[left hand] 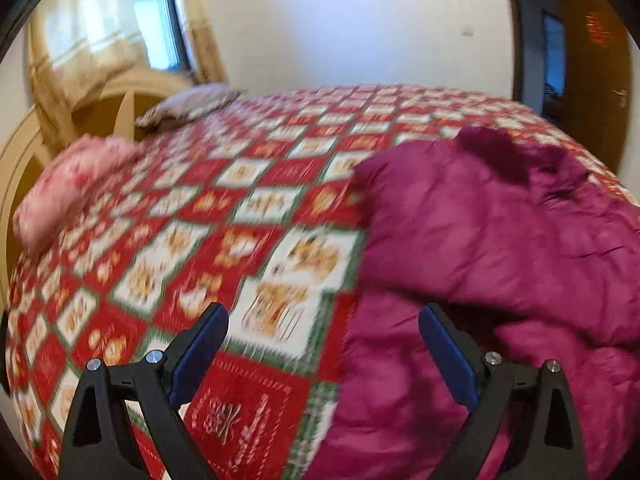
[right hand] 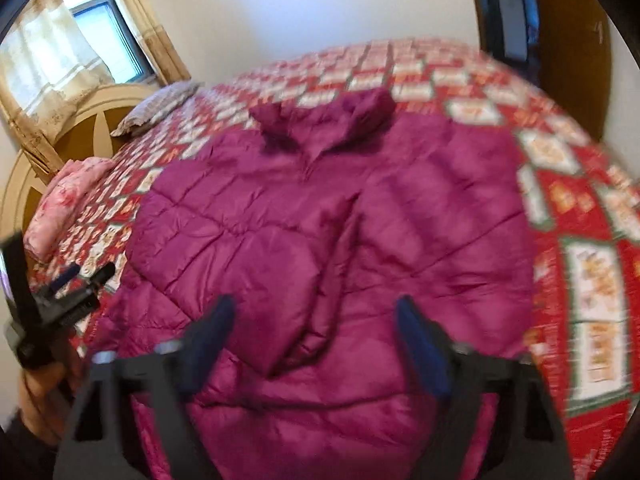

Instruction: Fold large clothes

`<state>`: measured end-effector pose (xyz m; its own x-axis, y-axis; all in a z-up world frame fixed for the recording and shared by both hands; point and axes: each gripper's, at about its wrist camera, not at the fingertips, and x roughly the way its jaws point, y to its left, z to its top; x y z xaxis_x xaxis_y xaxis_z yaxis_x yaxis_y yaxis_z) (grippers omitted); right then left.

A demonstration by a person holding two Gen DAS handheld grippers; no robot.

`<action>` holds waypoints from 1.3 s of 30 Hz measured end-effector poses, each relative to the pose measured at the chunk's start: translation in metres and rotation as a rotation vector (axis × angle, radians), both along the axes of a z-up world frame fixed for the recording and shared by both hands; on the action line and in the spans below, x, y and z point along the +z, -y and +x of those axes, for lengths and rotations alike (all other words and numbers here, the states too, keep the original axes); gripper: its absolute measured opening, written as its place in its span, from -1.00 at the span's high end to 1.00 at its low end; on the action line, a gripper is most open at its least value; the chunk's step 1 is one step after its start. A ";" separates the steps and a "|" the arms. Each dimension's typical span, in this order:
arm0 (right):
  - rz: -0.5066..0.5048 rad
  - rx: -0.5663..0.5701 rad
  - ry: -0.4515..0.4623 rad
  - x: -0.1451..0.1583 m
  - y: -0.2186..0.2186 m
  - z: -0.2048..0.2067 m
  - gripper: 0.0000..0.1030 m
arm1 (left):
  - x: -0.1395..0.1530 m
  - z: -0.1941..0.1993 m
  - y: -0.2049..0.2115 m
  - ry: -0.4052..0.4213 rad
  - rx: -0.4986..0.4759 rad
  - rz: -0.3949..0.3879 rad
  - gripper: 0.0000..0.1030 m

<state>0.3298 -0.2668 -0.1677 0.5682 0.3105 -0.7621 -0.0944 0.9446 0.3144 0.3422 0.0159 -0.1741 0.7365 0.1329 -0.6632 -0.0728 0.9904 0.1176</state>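
Note:
A magenta quilted puffer jacket [right hand: 320, 216] lies spread front-up on the bed, collar [right hand: 320, 116] toward the far side, a sleeve folded across its middle. My right gripper [right hand: 316, 312] is open and empty, hovering over the jacket's lower part. In the left wrist view the jacket [left hand: 500, 240] fills the right side. My left gripper [left hand: 324, 320] is open and empty above the jacket's left edge and the bedspread. The left gripper also shows at the left edge of the right wrist view [right hand: 86, 272], held by a hand. Both views are motion-blurred.
The bed has a red, white and green patchwork bedspread [left hand: 224, 240]. A pink pillow [left hand: 76, 184] and a grey pillow [left hand: 188, 106] lie by the cream headboard [left hand: 24, 148]. A curtained window [right hand: 96, 32] is behind. A wooden door [left hand: 596, 80] stands at the right.

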 end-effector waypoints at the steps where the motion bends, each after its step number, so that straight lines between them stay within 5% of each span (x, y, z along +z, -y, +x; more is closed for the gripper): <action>1: 0.027 0.021 -0.032 -0.006 -0.002 0.004 0.03 | -0.006 0.001 -0.004 -0.011 0.009 -0.001 -0.87; 3: 0.046 0.035 -0.042 -0.011 -0.006 0.005 0.49 | -0.013 0.000 -0.009 -0.025 0.027 -0.004 -0.87; 6: 0.039 0.022 0.010 0.001 -0.005 -0.012 0.66 | -0.017 0.001 -0.017 -0.035 0.049 -0.025 -0.87; 14: 0.006 -0.052 0.014 0.000 0.028 -0.049 0.66 | -0.027 0.007 -0.033 -0.091 0.055 -0.062 -0.87; 17: -0.002 -0.042 -0.015 -0.009 0.027 -0.047 0.43 | -0.024 0.009 -0.031 -0.116 0.045 -0.066 -0.87; 19: -0.016 -0.071 0.000 -0.003 0.031 -0.046 0.07 | -0.012 0.008 -0.030 -0.109 0.034 -0.076 -0.87; 23: -0.013 -0.197 0.110 0.030 0.052 -0.056 0.05 | 0.042 0.009 -0.022 -0.020 -0.018 -0.159 -0.87; 27: -0.028 -0.199 0.188 0.054 0.047 -0.043 0.07 | 0.062 0.029 0.013 0.024 -0.080 -0.181 -0.87; 29: -0.034 -0.159 0.179 0.049 0.035 -0.028 0.20 | 0.053 0.043 0.036 0.026 -0.093 -0.130 -0.87; 32: -0.080 -0.105 0.146 0.026 0.012 -0.003 0.25 | 0.016 0.071 0.062 0.021 -0.025 0.084 -0.87; 34: -0.115 -0.074 0.114 0.008 0.000 0.004 0.27 | -0.010 0.085 0.061 -0.027 0.020 0.156 -0.87; 39: -0.157 -0.053 0.100 -0.021 -0.009 0.003 0.28 | -0.029 0.091 0.044 -0.077 0.026 0.069 -0.87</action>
